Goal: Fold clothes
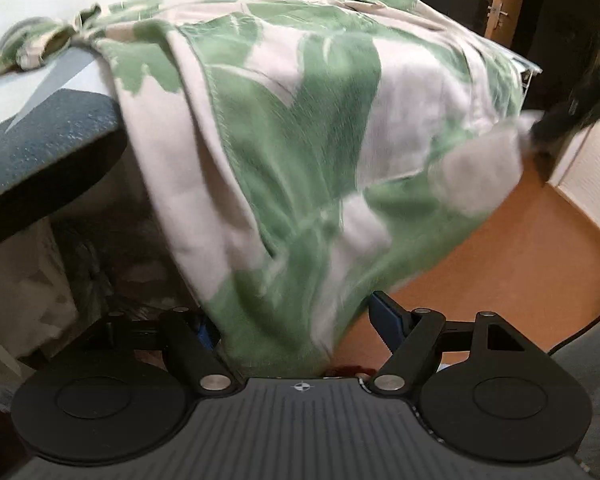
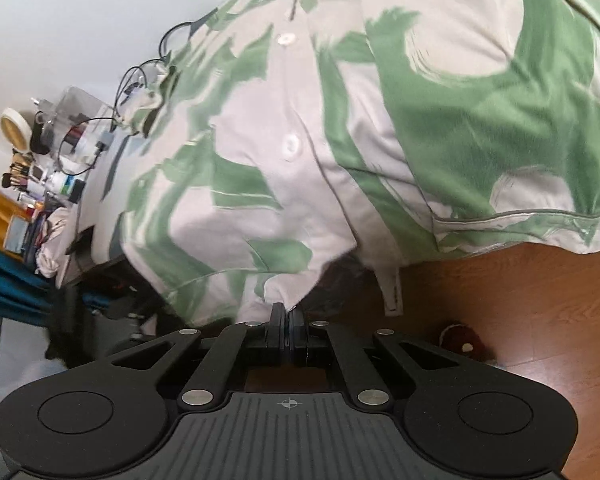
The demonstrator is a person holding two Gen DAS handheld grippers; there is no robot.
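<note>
Wooden floor lies below the desk, where a green-and-cream shirt hangs. Right tool clenches its hem; left tool spread around fabric. No readable writing.

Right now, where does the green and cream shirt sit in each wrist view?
Left wrist: the shirt fills the centre, draped over the table edge, its hem hanging between the open left tongs.
Right wrist: the shirt fills the upper centre and right, buttons showing, a hem corner pinched in the shut right tongs.
Shared landmark: the brown floor at the right of both views.
</note>
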